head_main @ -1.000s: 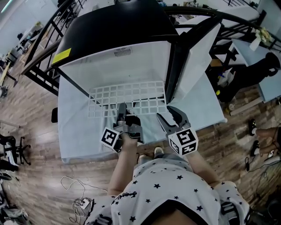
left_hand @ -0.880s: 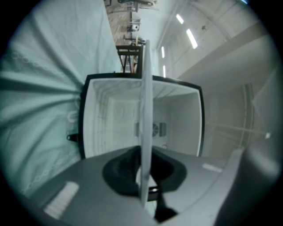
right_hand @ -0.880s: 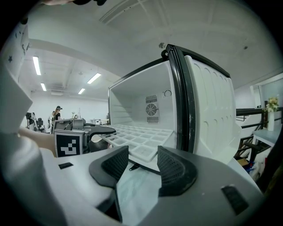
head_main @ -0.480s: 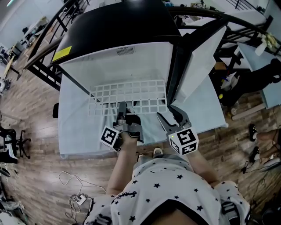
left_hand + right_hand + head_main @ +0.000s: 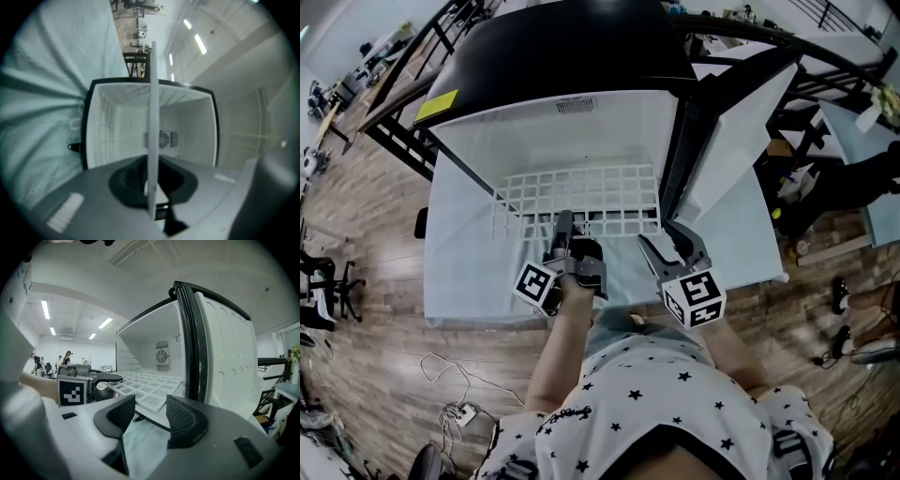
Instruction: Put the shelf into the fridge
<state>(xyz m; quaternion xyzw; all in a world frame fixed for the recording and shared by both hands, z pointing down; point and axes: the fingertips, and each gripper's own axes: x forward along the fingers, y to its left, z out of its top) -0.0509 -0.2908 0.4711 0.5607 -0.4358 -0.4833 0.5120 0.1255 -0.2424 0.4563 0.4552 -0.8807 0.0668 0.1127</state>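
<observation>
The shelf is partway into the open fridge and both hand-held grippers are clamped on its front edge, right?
No. Only the left hand-held gripper grips the shelf; the right gripper view shows the right hand-held gripper open, its jaws just opened, off the shelf. The rest holds.

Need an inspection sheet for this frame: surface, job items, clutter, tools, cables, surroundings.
Surface: table under pale blue cloth, carrying the fridge.
Job's things: black-topped white-lined mini fridge, door open at right; white wire grid shelf partly inside, front edge sticking out.
Clutter: nothing seen on the cloth.
Tools: left tool shut on the shelf's front edge; right tool open, jaws just opened wider, nothing between them.
Cables: white cable loose on wooden floor.
Surroundings: black office chairs at left.
</observation>
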